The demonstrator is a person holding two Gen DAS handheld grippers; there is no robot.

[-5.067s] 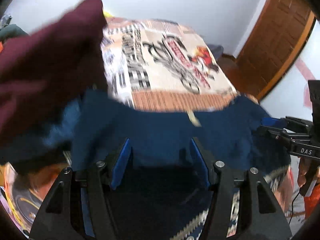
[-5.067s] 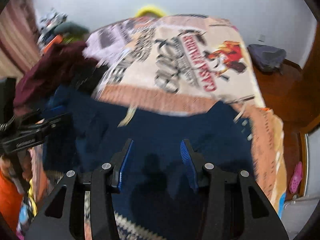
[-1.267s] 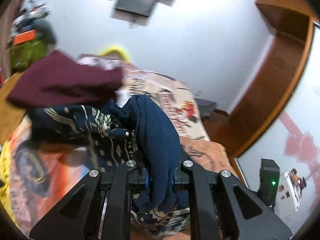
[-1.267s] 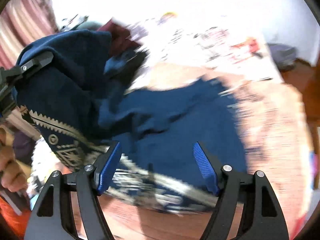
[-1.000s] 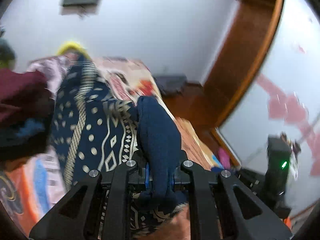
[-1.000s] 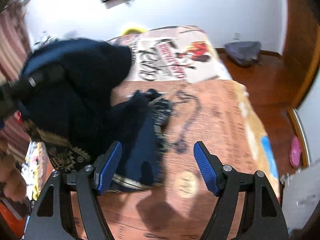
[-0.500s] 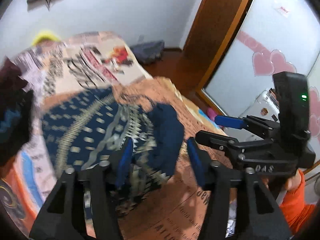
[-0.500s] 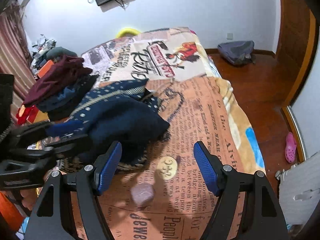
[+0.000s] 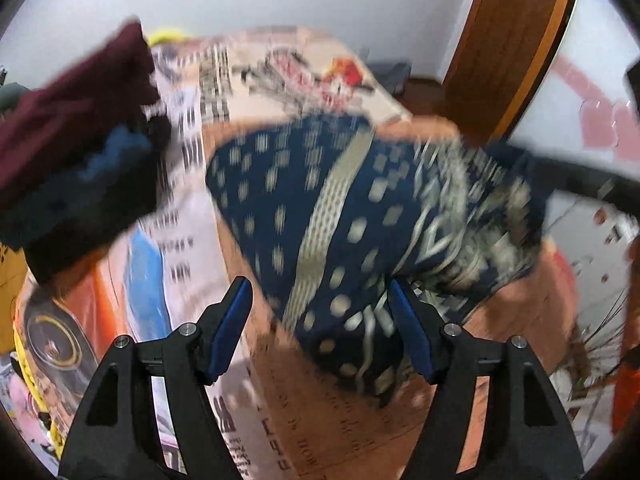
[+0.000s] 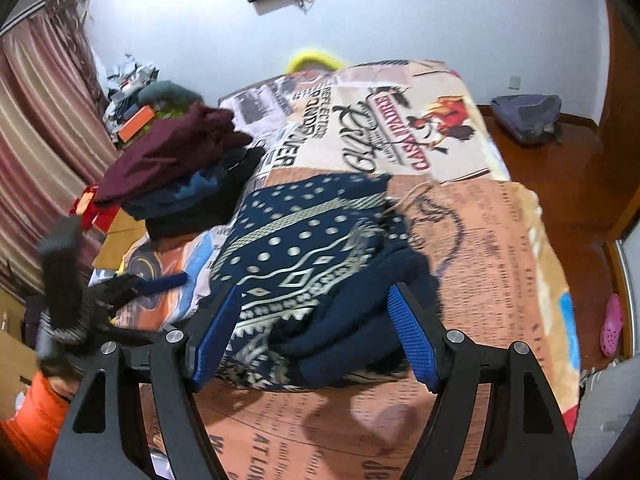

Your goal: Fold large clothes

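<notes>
Left wrist view: the picture is motion-blurred. The left gripper (image 9: 320,320) has its blue-padded jaws spread wide; they have just been opening, and nothing is pinched between them. The navy patterned sweater (image 9: 360,216) lies ahead of and partly between the jaws on the printed bedspread (image 9: 188,240), bunched into a rough folded mass. Its upper surface shows cream dots, one broad cream band running diagonally, and zigzag and diamond bands toward its right side. The right-hand pad appears close against the sweater's edge; contact cannot be confirmed through the blur. A stack of folded clothes (image 9: 76,152), maroon on top with blue and black beneath, sits at the left.

Right wrist view: sharper. The right gripper (image 10: 312,332) is spread wide and grips nothing. The sweater (image 10: 312,248) lies on the bedspread (image 10: 500,248) near the bed's middle, folded over itself, dotted panel uppermost, with a plain navy sleeve (image 10: 360,320) heaped at the near edge between the jaws. The clothes stack (image 10: 176,168) stands just beside the sweater's far-left corner. The left gripper (image 10: 132,284) shows blurred at lower left, beside the sweater.
</notes>
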